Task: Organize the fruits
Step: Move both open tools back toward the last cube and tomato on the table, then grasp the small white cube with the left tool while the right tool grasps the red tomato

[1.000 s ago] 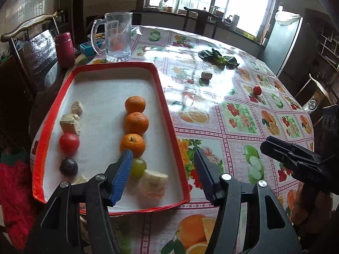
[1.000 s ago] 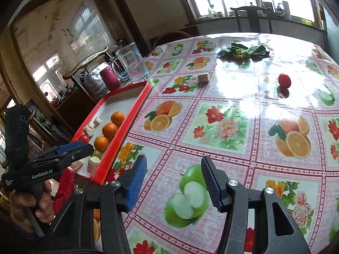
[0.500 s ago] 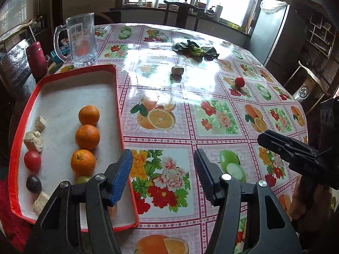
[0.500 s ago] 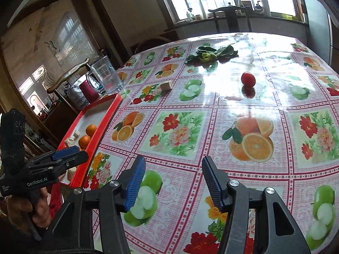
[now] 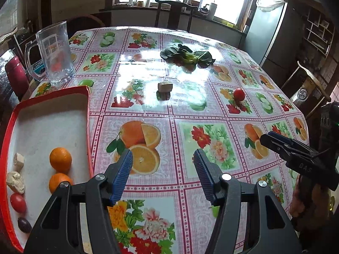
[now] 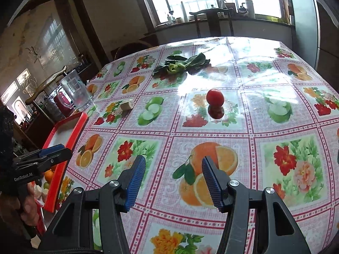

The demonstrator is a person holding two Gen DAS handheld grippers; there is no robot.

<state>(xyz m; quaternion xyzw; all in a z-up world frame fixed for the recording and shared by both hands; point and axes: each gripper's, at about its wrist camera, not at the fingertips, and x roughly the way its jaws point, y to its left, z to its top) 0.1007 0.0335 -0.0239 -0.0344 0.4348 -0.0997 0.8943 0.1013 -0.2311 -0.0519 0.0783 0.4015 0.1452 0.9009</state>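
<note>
Tongs (image 5: 162, 174) hover apart, empty, beside tray's red rim (image 5: 88, 131).

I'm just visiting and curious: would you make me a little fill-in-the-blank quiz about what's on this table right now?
1. The oranges lie inside the red ____.
2. The loose tomato sits on the ____ tablecloth, outside the tray.
3. The right gripper holds ____ between its blue pads.
4. Beyond the tray stands a clear glass ____.

Missing words: tray; patterned; nothing; mug
</note>
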